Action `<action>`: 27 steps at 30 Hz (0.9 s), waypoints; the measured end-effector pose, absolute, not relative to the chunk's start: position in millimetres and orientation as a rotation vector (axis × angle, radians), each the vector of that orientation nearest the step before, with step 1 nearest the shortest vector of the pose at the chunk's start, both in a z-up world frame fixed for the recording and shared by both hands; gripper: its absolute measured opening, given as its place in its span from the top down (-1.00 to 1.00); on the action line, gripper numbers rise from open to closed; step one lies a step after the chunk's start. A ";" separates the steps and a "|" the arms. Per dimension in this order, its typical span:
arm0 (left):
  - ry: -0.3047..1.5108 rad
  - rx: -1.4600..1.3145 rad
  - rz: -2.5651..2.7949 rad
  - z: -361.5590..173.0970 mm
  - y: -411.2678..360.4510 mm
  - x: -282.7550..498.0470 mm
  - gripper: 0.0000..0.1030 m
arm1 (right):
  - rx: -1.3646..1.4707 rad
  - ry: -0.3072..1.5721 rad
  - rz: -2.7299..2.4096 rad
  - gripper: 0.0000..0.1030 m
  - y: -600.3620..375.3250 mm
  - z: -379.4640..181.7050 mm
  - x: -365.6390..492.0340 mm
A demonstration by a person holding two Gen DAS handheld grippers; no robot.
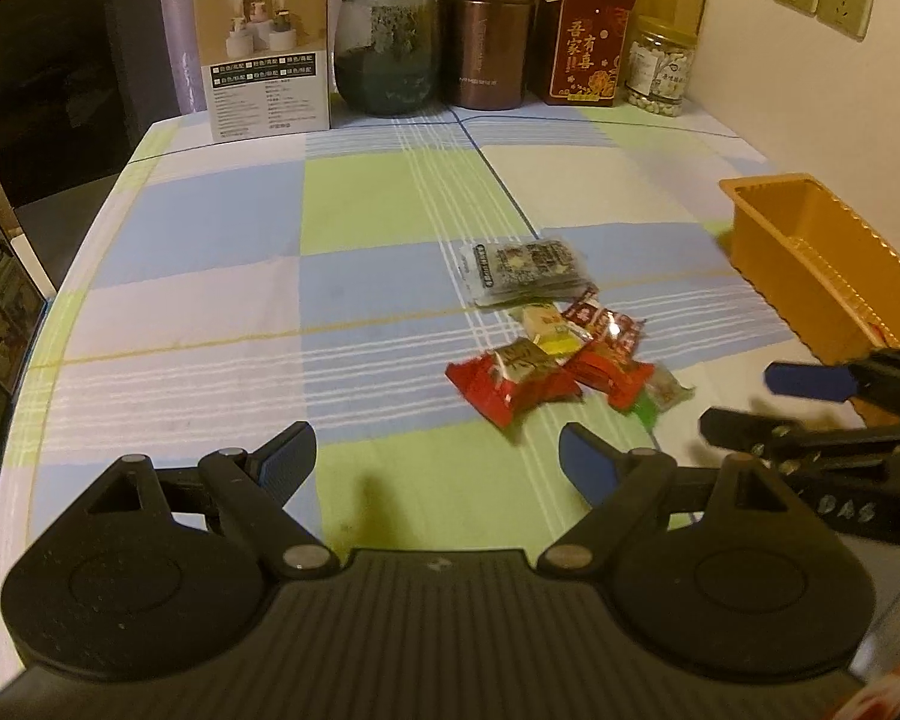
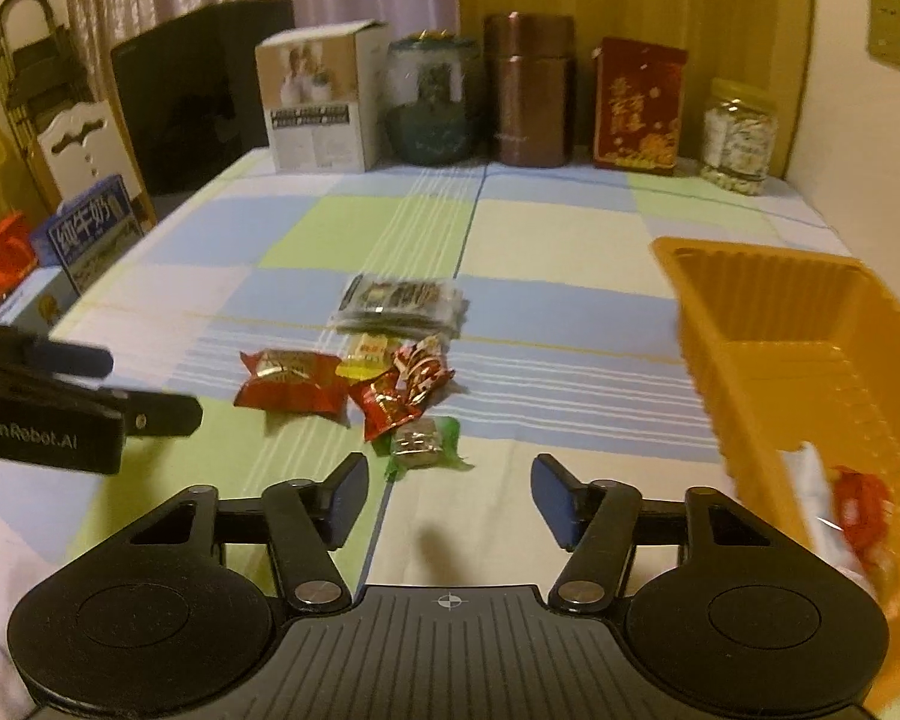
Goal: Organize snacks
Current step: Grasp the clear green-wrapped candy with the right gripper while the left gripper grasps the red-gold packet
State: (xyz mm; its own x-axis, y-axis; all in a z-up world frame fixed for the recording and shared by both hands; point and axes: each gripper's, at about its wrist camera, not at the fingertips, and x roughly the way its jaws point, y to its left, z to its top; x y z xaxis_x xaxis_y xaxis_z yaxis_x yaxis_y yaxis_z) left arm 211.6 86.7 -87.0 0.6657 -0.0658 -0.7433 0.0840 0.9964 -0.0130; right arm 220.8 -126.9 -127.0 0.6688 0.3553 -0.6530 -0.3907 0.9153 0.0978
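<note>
A small heap of snack packets lies mid-table on the checked cloth: a red packet, a clear dark packet, a yellow one and a green-wrapped sweet. An orange tray stands to the right and holds a red-and-white packet. My left gripper hangs open just short of the heap, empty. My right gripper is open too, with the green sweet just beyond its fingers and nothing between them.
Along the back wall stand a white carton, a glass jar, a brown canister, a red box and a plastic jar. A black chair and a blue milk box sit off the table's left edge.
</note>
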 end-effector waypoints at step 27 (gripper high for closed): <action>0.797 0.098 -0.249 -110.4 74.7 251.0 -0.68 | -0.152 0.694 0.402 0.50 -116.5 -148.1 240.9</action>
